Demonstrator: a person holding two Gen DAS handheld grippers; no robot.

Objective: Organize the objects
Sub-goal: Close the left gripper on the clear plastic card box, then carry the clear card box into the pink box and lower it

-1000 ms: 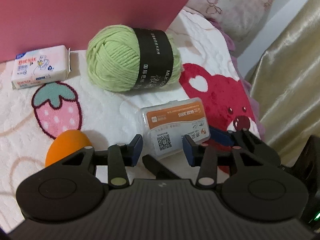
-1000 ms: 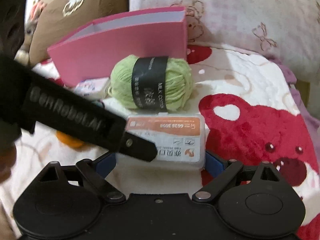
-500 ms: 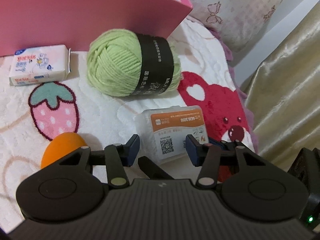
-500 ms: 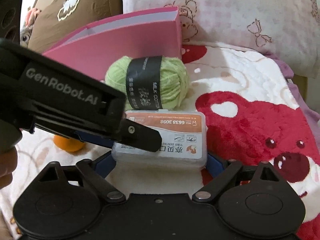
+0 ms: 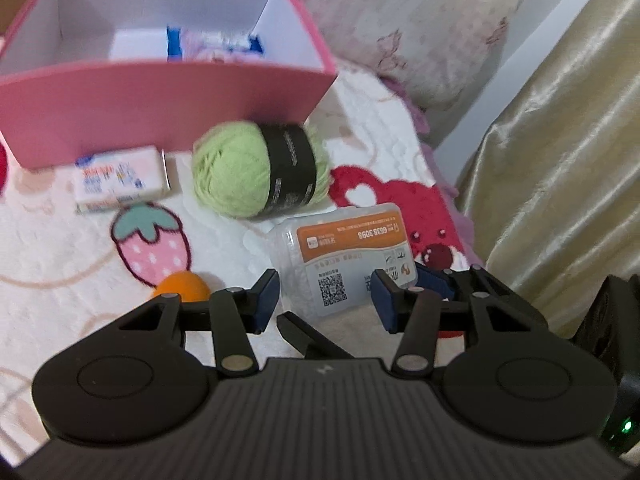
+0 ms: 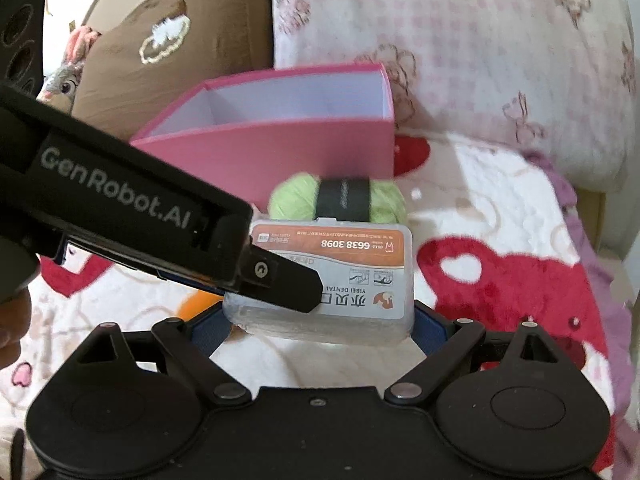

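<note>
The right gripper [image 6: 320, 326] clasps the clear dental floss box [image 6: 356, 280] by its two ends, lifted above the blanket [image 6: 500, 200]. The left gripper [image 5: 326, 298] is parted and holds nothing, its jaws having just been opening. The pink box [image 5: 160, 100] sits at the far side, behind the green yarn ball [image 5: 240, 168].

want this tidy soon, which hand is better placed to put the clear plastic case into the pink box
Right. The right tool already clamps the clear plastic case across its width. The left tool holds nothing. The pink box stands open straight ahead, behind the green yarn.
</note>
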